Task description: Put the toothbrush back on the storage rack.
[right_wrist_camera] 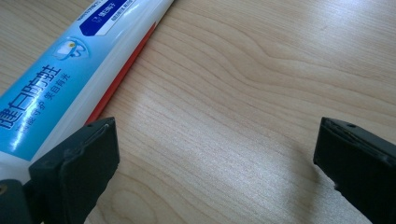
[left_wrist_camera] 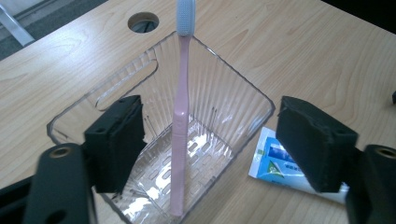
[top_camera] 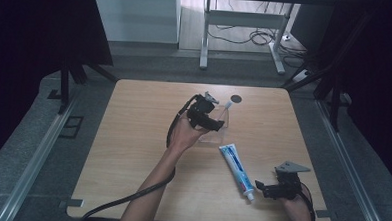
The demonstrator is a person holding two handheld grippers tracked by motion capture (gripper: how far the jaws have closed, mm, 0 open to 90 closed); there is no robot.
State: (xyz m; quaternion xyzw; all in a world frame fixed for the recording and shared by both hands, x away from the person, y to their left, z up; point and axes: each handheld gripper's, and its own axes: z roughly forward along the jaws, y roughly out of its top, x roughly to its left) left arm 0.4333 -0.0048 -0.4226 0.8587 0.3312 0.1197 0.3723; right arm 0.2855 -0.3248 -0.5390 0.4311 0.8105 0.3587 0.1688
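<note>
Left gripper view: pink toothbrush (left_wrist_camera: 180,116) upright mid-frame in clear plastic holder (left_wrist_camera: 243,100), left gripper (left_wrist_camera: 219,144) released around it; withdraw straight, avoiding the handle. Right gripper (right_wrist_camera: 215,158) released beside toothpaste tube (right_wrist_camera: 70,60), frame left.

Left gripper (top_camera: 218,122) and right gripper (top_camera: 259,186) — both jaws spread wide.

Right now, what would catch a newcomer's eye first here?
A pink toothbrush stands upright in a clear plastic holder near the table's middle, between the open jaws of the left hand-held gripper. A blue-and-white toothpaste tube lies flat beside the holder, its cap end near the right hand-held gripper.
</note>
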